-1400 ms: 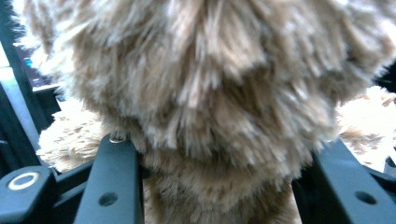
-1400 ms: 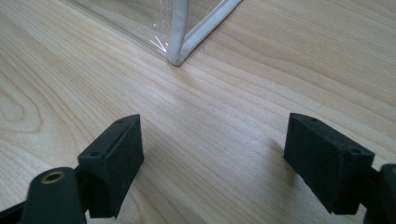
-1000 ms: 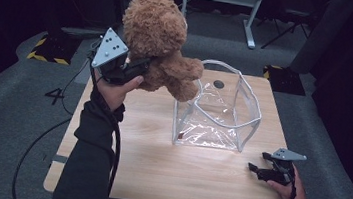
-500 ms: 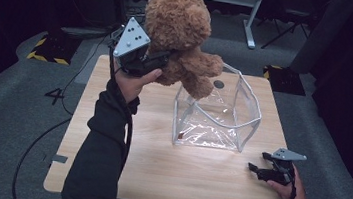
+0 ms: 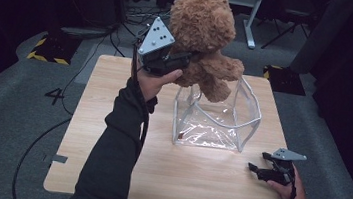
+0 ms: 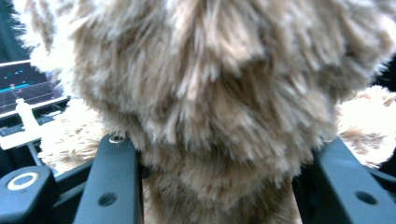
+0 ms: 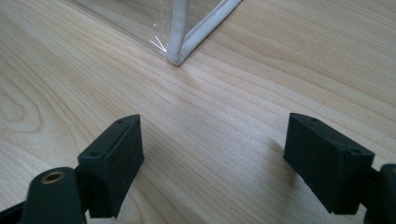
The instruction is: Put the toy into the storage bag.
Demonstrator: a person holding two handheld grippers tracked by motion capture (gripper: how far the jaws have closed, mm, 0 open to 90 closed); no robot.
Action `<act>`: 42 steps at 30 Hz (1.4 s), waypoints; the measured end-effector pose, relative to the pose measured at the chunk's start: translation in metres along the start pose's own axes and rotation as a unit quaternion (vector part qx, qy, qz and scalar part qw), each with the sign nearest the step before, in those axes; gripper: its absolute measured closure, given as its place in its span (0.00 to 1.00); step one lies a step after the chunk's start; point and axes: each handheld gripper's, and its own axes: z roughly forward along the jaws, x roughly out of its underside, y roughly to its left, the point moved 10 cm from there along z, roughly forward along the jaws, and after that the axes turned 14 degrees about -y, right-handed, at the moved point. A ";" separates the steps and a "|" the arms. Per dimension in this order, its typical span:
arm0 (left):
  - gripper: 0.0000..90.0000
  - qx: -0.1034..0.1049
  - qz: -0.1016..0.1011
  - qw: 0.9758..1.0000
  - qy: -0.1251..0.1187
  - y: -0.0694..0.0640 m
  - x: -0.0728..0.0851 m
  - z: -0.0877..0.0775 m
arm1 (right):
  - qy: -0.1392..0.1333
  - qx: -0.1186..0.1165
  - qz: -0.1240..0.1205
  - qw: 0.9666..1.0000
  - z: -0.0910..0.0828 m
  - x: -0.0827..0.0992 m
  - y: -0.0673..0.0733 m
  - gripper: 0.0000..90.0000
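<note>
A fluffy brown teddy bear (image 5: 203,32) hangs in the air above the back left rim of a clear plastic bag (image 5: 218,115) with white edging that stands open on the wooden table (image 5: 110,137). My left gripper (image 5: 181,60) is shut on the bear's body, and in the left gripper view brown fur (image 6: 210,93) bulges between the two black jaws. My right gripper (image 5: 254,169) rests open near the table's front right corner, with bare wood between its jaws and the bag's lower corner (image 7: 180,53) just ahead.
Grey carpet surrounds the table, with a painted number 4 (image 5: 56,96) and cables (image 5: 44,135) on the left. Yellow and black striped markers (image 5: 46,54) lie on the floor at the back. A white desk leg (image 5: 251,17) stands behind.
My left gripper has carried the bear up and to the right, from beside the bag to over its back left rim. The right gripper has stayed put.
</note>
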 end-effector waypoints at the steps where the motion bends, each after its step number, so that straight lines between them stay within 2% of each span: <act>1: 0.58 0.003 -0.001 1.000 0.000 -0.003 0.000 0.003 | 0.000 0.000 0.000 1.000 0.000 0.000 0.000 0.22; 8: 0.57 0.028 0.005 1.000 0.003 -0.022 0.000 0.022 | 0.000 0.000 0.000 1.000 0.000 0.000 0.000 0.22; 15: 0.57 0.047 0.002 0.999 0.007 -0.035 0.006 0.036 | 0.000 0.000 -0.001 1.000 0.000 0.000 0.000 0.22; 20: 0.57 0.058 -0.014 0.998 0.011 -0.041 0.019 0.044 | 0.000 0.000 -0.001 1.000 0.000 0.000 0.000 0.22; 32: 0.57 0.081 -0.028 0.996 0.034 -0.058 0.049 0.063 | 0.000 0.000 -0.001 1.000 0.000 0.000 0.000 0.22; 42: 0.56 0.086 -0.036 0.994 0.057 -0.065 0.074 0.075 | 0.000 -0.001 -0.001 1.000 0.000 0.000 0.000 0.22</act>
